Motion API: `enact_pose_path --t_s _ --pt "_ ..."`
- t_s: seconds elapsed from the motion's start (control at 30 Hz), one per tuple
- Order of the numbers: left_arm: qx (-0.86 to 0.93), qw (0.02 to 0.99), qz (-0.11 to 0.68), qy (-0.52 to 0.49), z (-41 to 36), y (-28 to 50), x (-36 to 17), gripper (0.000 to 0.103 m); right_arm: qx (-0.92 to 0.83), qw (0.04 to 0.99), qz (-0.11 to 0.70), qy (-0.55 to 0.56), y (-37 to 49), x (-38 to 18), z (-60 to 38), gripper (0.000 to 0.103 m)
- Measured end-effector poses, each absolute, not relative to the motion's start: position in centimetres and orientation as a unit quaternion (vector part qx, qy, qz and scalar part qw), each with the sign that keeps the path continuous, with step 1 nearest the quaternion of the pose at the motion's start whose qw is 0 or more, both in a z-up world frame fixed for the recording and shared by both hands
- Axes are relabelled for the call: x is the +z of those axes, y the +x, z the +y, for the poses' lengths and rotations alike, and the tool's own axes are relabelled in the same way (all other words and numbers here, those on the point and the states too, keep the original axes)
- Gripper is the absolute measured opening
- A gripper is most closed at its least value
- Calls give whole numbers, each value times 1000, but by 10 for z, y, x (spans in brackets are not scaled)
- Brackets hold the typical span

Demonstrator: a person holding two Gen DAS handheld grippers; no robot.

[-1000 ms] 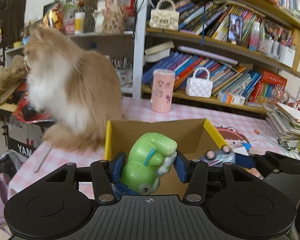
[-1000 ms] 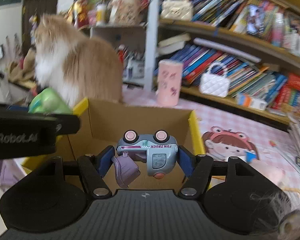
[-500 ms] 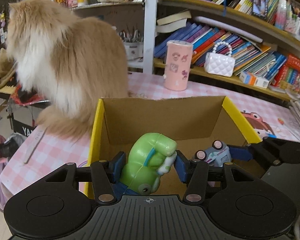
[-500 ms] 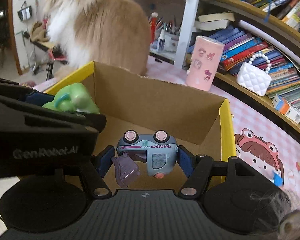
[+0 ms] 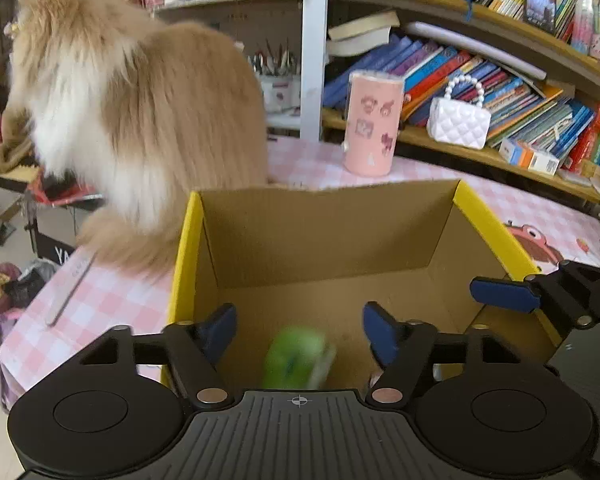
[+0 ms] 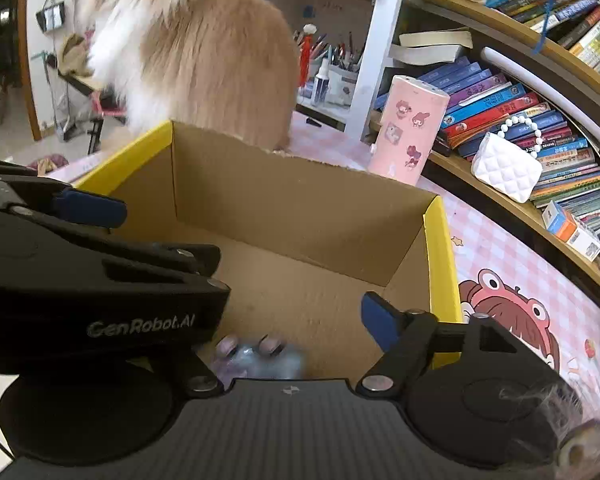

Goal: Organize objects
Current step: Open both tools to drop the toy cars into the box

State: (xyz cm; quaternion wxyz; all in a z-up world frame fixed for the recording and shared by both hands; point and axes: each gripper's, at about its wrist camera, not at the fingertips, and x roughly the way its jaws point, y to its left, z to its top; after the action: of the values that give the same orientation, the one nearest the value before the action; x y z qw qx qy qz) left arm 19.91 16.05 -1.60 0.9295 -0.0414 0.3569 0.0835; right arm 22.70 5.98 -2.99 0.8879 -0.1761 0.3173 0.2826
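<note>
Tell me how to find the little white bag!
Start at the wooden bookshelf behind the pink checked table. On its lowest board, right of the tall pink sticker-covered cup, a small quilted white handbag leans against slanted books. Only it has a pearl-bead handle.

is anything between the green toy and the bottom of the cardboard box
Nothing visible. The green toy is blurred below the open left hand-held gripper, already inside the cardboard box, with only bare box floor around it. The cat sits outside, behind the far wall.
</note>
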Motion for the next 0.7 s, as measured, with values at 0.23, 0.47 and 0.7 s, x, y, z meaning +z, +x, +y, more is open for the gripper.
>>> enact_pose_path --t_s 0.23,0.47,0.7 --pt "80 946 310 -41 157 175 10 79 265 907 297 -138 221 -13 46 80" --pt "86 962 255 -46 158 145 38 83 241 931 255 -98 198 15 26 80" --pt "93 965 239 -60 162 120 43 83 213 947 226 -78 169 29 15 78"
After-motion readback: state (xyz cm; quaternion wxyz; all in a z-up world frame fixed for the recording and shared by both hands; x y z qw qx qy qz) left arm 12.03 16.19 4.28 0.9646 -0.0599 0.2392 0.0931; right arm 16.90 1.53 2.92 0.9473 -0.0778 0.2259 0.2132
